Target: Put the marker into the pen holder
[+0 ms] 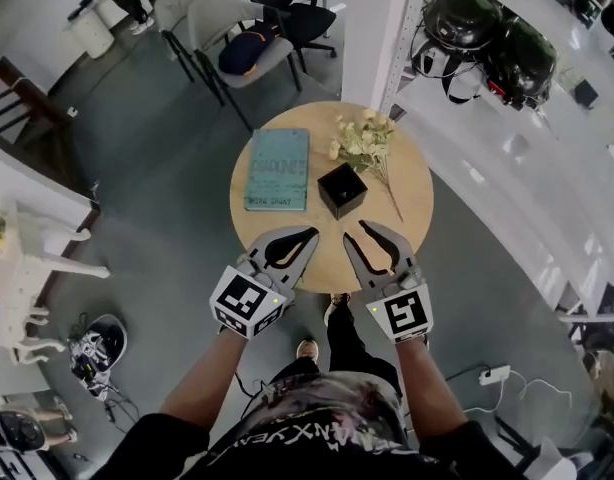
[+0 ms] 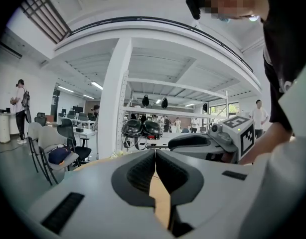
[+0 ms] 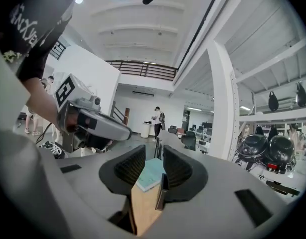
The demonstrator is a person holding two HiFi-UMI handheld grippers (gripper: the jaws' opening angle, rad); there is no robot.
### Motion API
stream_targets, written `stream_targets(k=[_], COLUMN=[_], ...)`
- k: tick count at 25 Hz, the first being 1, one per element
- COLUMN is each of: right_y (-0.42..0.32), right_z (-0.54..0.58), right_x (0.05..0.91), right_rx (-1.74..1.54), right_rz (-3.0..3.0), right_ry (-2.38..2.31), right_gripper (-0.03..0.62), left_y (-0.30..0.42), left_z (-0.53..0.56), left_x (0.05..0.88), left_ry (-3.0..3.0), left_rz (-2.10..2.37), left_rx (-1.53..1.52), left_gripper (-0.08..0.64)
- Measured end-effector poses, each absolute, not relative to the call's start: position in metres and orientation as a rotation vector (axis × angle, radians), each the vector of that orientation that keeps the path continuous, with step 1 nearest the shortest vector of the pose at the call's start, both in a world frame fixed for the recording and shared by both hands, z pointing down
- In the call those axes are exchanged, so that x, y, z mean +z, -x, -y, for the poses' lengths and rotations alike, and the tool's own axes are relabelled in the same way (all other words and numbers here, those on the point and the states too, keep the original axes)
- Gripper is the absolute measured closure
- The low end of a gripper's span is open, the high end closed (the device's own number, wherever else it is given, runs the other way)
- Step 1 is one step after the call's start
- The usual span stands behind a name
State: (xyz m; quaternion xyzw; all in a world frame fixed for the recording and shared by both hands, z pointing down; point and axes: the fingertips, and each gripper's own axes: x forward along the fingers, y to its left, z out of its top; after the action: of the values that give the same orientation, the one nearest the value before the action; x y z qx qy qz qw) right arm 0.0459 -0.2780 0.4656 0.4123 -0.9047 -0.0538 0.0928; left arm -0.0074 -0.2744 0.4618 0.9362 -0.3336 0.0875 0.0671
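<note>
Jaws shut on nothing on the left gripper (image 1: 313, 234) and slightly parted, empty, on the right gripper (image 1: 353, 230), both poised over the worktop's (image 1: 415, 186) near edge, the holder (image 1: 342, 189) beside book (image 1: 278, 168) and flowers (image 1: 362, 140); no marker shows, suggesting it already lies inside, the task done.

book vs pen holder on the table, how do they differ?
Colour: the book is teal, the pen holder is black.
Shape: the book lies flat and closed; the pen holder is a small open-topped box.
Footprint: the book covers far more of the tabletop than the pen holder.
Place: the book lies toward the person's left, the pen holder near the middle, beside the flowers.
Shared: both rest on the round wooden table.
</note>
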Motion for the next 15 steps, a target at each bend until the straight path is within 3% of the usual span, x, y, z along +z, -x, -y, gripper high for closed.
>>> stream_targets(k=[15], right_y=[-0.049], right_z=[0.094], right_x=[0.393], right_rx=[-0.226], right_rz=[2.744], right_ry=[-1.216], right_gripper=[0.486], left_y=[0.006], left_z=[0.102], left_x=[0.402], left_ry=[-2.852], left_rz=[0.997], left_rx=[0.239], left_gripper=[0.538])
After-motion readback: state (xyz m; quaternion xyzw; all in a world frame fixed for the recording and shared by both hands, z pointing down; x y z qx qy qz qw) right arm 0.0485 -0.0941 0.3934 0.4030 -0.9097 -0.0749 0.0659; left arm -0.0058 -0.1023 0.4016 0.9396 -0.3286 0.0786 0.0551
